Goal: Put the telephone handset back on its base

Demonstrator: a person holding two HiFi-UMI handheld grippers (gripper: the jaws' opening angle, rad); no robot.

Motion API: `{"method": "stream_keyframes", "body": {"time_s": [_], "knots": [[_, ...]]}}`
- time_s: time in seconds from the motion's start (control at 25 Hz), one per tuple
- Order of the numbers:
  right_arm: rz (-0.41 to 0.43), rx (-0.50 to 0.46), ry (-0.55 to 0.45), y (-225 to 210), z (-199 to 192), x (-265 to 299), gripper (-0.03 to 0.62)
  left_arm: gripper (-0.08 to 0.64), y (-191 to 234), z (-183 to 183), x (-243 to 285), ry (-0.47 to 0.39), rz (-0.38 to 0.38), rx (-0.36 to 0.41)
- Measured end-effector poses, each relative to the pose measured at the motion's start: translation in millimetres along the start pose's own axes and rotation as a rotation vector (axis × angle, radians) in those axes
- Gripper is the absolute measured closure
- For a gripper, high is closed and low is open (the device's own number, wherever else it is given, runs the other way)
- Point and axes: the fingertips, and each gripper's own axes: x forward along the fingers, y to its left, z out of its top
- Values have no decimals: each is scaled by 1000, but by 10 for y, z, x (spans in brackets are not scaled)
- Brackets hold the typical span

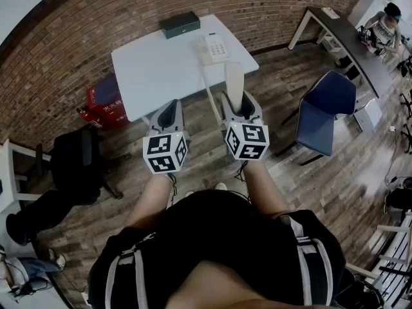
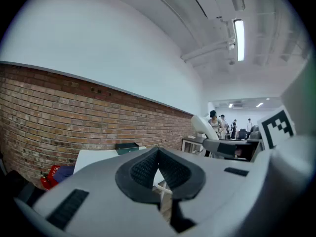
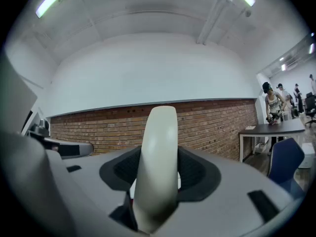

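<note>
The cream telephone handset [image 1: 234, 81] stands upright between the jaws of my right gripper [image 1: 241, 106], which is shut on it; in the right gripper view the handset [image 3: 158, 162] fills the middle, squeezed by both pads. Its cord [image 1: 209, 95] runs up to the white telephone base [image 1: 213, 48] on the white table [image 1: 154, 69]. The handset is held in front of the table's near edge, short of the base. My left gripper [image 1: 168, 116] hangs beside it, shut, with nothing between its pads [image 2: 148, 169].
A dark green box [image 1: 179, 24] lies at the table's far edge by the brick wall. A blue chair [image 1: 325, 111] stands to the right, a black chair [image 1: 74, 163] to the left, a red bag [image 1: 103, 98] by the table. People sit at a long desk [image 1: 351, 40] far right.
</note>
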Motion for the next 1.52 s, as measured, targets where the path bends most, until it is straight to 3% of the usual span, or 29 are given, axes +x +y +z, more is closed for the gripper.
{"method": "stream_keyframes", "body": {"time_s": [0.48,1.12,1.52], "knots": [[90,19,-2,-16,12,-8,385,558,-138,-35,70,23,23,-1],[159,39,10,-526,-32,44,385,558,-628,-157,444,51,47,-6],[210,50,-11,-602,22,113,385,558,-646,-217,525,47,82,-11]]}}
